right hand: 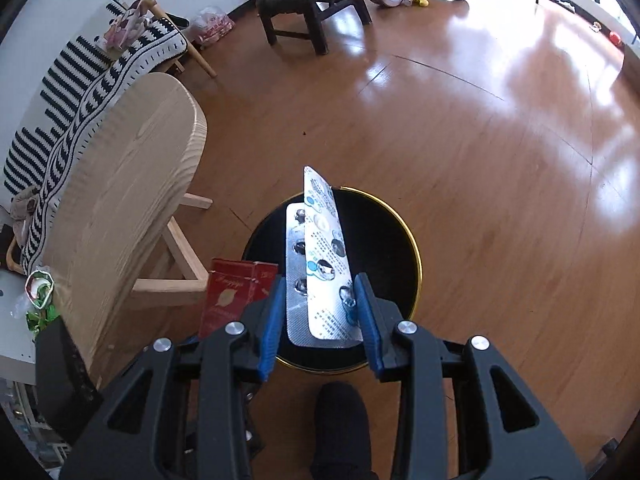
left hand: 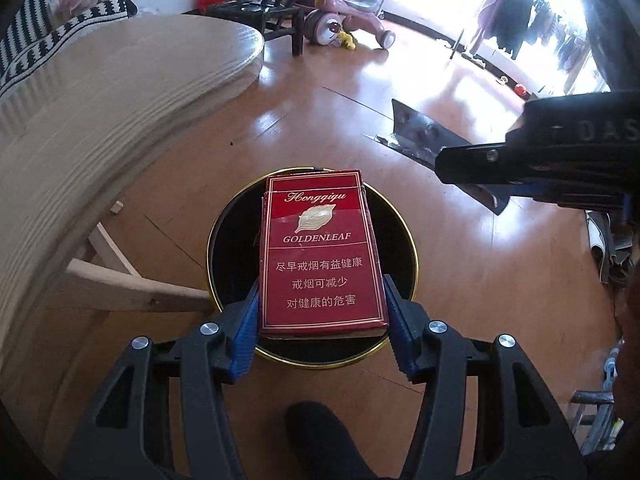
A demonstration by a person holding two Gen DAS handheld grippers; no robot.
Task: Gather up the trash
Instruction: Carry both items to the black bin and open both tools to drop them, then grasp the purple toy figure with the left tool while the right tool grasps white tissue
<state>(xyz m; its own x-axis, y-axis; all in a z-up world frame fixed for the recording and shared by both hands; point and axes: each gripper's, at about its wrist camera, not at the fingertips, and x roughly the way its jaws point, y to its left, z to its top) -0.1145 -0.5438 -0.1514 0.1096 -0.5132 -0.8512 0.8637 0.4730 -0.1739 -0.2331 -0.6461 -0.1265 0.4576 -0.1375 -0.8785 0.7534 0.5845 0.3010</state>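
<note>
The left gripper (left hand: 322,312) squeezes a red cigarette box (left hand: 322,252) over the black bin (left hand: 408,240). The right gripper (right hand: 320,312) pinches pill sheets (right hand: 320,264) there too. Next, both should let go.

Your right gripper (right hand: 320,308) points steeply down at the wooden floor (right hand: 480,200), and its blue pads (right hand: 368,316) clamp two silver blister packs (right hand: 320,264), one lying flat and the other tilted up on its edge across it. Directly beneath them stands a round black bin (right hand: 384,240) with a gold rim. Just left of your fingers, a red cigarette pack (right hand: 232,292) shows partly, hidden below by the gripper body. A light wooden table (right hand: 132,184) curves along the left, with a striped black-and-white cloth (right hand: 72,92) behind it. A dark chair (right hand: 312,4) stands far off. A dark sock (right hand: 340,428) sits at the bottom.
</note>
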